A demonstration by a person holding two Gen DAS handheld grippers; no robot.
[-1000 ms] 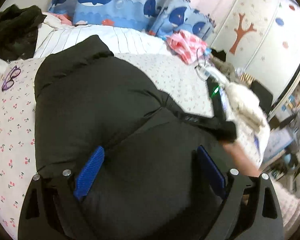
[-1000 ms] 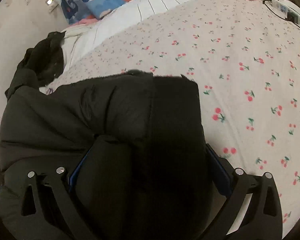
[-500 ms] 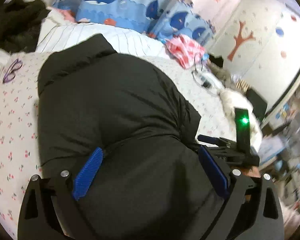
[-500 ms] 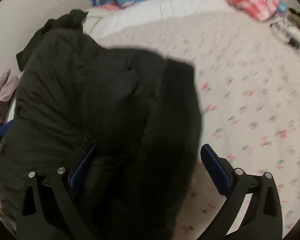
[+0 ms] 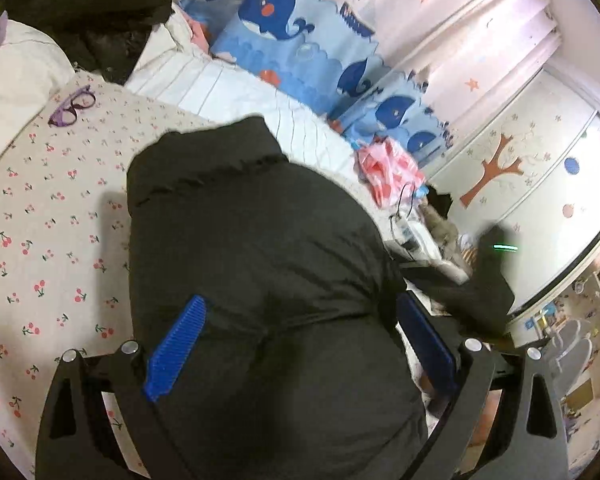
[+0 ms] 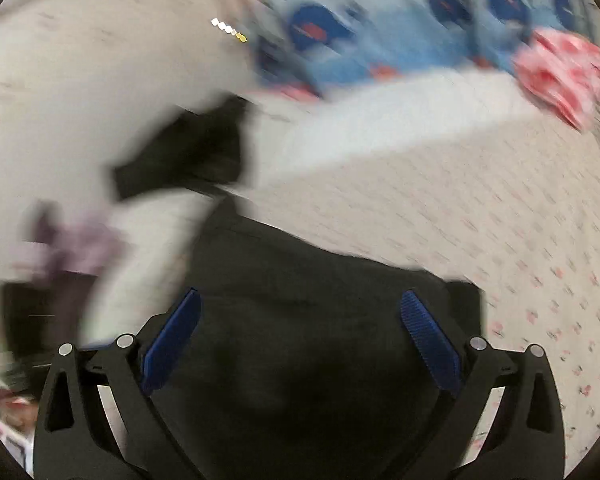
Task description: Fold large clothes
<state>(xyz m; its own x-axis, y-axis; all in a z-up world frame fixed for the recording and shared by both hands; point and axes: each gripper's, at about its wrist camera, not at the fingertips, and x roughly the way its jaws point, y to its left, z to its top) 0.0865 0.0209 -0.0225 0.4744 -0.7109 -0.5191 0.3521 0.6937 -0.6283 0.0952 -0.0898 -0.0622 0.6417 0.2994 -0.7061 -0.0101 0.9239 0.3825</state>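
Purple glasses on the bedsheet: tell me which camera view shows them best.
The left wrist view. The purple glasses lie sharp and unobstructed on the cherry-print sheet, apart from the black jacket. The right wrist view is motion-blurred; the glasses cannot be made out there.

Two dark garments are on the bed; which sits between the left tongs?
The puffy black padded jacket between the left tongs; the other black garment lies crumpled by the pillows.
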